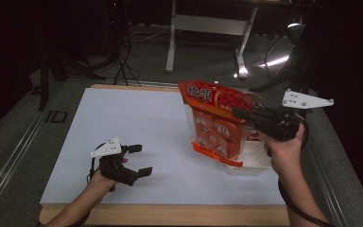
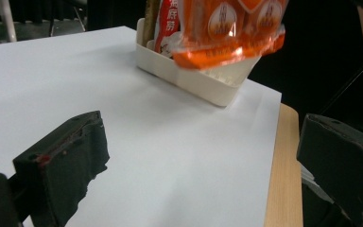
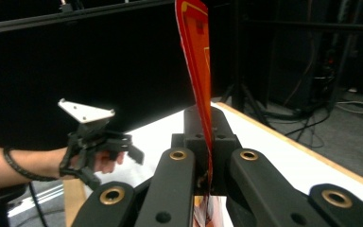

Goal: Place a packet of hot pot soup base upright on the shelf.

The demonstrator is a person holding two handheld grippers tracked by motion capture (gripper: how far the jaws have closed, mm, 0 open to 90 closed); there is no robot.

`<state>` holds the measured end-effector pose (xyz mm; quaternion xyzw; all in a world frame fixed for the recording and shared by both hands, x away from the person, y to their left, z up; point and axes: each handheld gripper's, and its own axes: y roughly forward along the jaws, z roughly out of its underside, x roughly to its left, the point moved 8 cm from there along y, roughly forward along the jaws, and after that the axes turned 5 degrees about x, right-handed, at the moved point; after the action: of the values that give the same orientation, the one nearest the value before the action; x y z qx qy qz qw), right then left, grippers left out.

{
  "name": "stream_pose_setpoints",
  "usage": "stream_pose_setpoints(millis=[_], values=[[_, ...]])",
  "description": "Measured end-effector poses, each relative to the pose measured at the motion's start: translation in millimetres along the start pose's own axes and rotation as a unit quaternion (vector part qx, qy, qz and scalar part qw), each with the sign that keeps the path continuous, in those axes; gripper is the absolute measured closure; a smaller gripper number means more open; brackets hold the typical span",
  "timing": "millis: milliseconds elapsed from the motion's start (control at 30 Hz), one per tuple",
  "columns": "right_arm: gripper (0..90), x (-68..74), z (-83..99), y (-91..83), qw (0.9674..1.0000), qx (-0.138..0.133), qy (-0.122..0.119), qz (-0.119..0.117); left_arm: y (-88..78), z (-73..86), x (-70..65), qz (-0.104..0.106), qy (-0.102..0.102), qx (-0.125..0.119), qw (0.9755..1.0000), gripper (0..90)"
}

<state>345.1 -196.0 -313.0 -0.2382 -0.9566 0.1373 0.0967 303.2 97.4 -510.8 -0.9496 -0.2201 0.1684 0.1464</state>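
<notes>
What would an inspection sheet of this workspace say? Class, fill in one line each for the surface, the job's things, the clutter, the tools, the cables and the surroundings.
Surface: white sheet over a wooden table.
Job's things: orange snack bag held up above the white tray; more packets stand in the tray.
Clutter: nothing seen.
Tools: right tool shut on the bag's top edge; left tool open, holding nothing, low over the sheet.
Cables: one trails from the right tool along the forearm; loose cables on the floor beyond the table.
Surroundings: dark room, white desk frame behind.
</notes>
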Motion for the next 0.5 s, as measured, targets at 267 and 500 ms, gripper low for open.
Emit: stream_pose_setpoints(millis=[267,500], values=[[90.0,-21.9,-12.5,-20.8,0.9995,-0.009,0.009,0.029,-4.2,10.9,0.1,-0.009,-0.010,0.005,0.9999,2.5],[90.0,-39.8,-13.9,-38.3,0.9984,-0.006,0.017,0.054,-5.8,17.6,-0.4,-0.013,-0.019,0.002,0.9997,2.5]])
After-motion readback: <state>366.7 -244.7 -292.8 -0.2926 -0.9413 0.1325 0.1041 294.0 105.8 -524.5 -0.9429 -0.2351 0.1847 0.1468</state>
